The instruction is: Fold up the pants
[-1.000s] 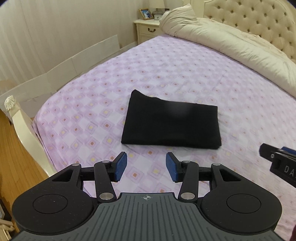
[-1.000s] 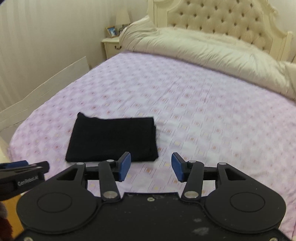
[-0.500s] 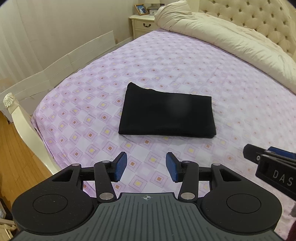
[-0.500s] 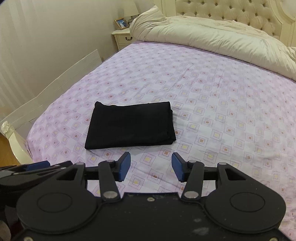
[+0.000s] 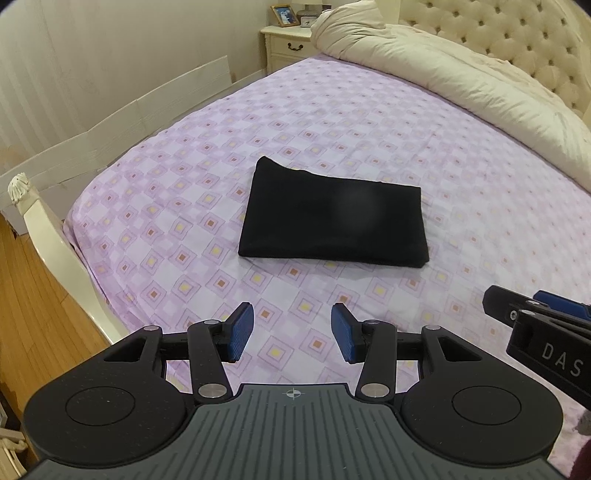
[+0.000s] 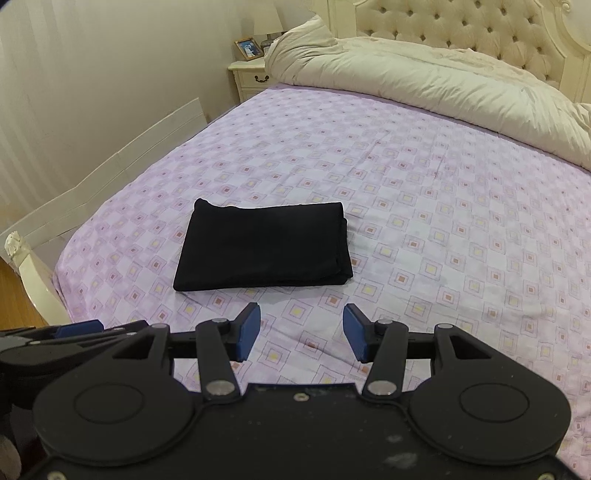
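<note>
Looking down at a bed [image 5: 369, 122] from both wrist cameras, I see black pants [image 5: 334, 218] folded into a neat flat rectangle, lying on a lilac sheet [image 6: 443, 206] printed with small squares. The pants [image 6: 264, 247] sit toward the foot of the bed, nearer its left edge, flat on the sheet with nothing on top.

My left hand-held gripper [image 5: 291, 332] hangs over the sheet just short of the pants, its blue pads parted and empty. My right hand-held gripper [image 6: 301, 332] hangs the same way, released, with nothing between its pads, a little to the right of the pants' near edge. Neither touches the cloth. Each camera catches the tip of the other tool at its side.

A rumpled cream duvet [image 6: 424, 81] is bunched at the head of the bed against a tufted headboard [image 6: 461, 26]. A pale nightstand [image 5: 288, 46] with a framed photo [image 5: 284, 14] stands at the far left corner.
</note>
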Tool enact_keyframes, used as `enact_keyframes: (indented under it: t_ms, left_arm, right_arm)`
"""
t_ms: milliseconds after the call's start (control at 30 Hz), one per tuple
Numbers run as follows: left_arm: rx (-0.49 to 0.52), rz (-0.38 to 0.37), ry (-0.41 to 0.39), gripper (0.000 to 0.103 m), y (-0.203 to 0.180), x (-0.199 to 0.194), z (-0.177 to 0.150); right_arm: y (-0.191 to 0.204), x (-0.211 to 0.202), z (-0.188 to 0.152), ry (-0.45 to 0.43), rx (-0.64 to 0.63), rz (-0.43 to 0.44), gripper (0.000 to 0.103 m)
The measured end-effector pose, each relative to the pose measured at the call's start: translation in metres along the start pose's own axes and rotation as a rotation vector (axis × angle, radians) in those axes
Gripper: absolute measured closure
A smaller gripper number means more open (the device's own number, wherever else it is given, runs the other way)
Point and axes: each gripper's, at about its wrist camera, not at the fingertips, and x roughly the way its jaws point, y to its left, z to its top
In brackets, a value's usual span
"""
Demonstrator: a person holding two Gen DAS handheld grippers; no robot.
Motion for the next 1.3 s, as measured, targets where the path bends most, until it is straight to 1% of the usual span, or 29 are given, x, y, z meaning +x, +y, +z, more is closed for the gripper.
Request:
enact_keyframes:
  t_ms: [500, 1300]
  left_arm:
    - [0.000, -0.006, 0.018, 0.058, 0.002, -0.001, 0.000]
    - [-0.013, -0.007, 0.058, 0.058, 0.009, 0.012, 0.008]
  right_arm:
    - [-0.006, -0.006, -0.003, 0.008, -0.012, 0.023, 0.050]
    - [-0.005, 0.004, 0.000, 0.038, -0.008, 0.038, 0.049]
